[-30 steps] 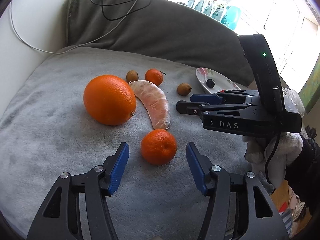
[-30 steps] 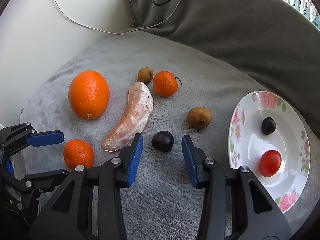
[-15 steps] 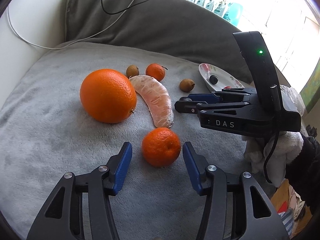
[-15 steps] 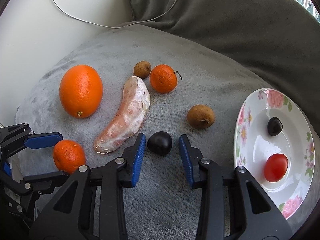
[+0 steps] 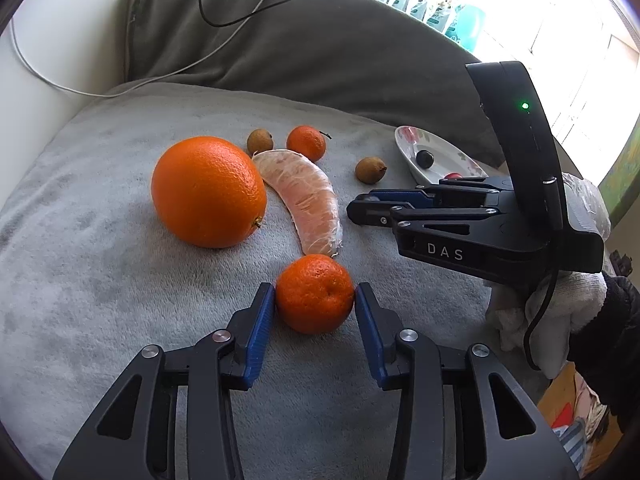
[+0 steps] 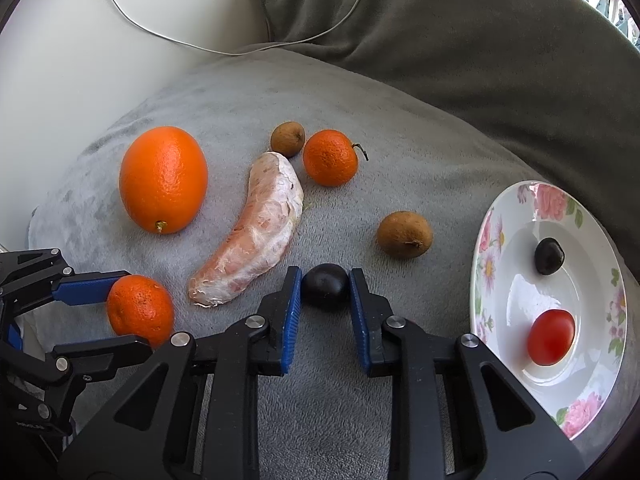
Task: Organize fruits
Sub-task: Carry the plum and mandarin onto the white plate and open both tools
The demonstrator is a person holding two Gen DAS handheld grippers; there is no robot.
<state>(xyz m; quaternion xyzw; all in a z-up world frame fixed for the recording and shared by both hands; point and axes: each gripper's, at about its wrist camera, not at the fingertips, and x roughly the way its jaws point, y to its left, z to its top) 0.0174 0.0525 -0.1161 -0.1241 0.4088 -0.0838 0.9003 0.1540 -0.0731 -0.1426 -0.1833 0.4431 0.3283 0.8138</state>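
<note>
Two grabs at once: our left gripper has just been closing and now pinches the small mandarin from both sides, pads touching its skin. Our right gripper has also just been closing and is clenched on the dark round fruit. Both fruits sit on the grey blanket, not lifted yet.

We judge the side-on pinch suits round fruit that would otherwise roll on soft fabric. The floral plate already holds a second dark fruit and a red tomato, so it is likely the drop-off.

Right view gives the plate's contents in full; left view shows it edge-on, half hidden by the right gripper. Left view alone shows a gloved hand behind that gripper.
</note>
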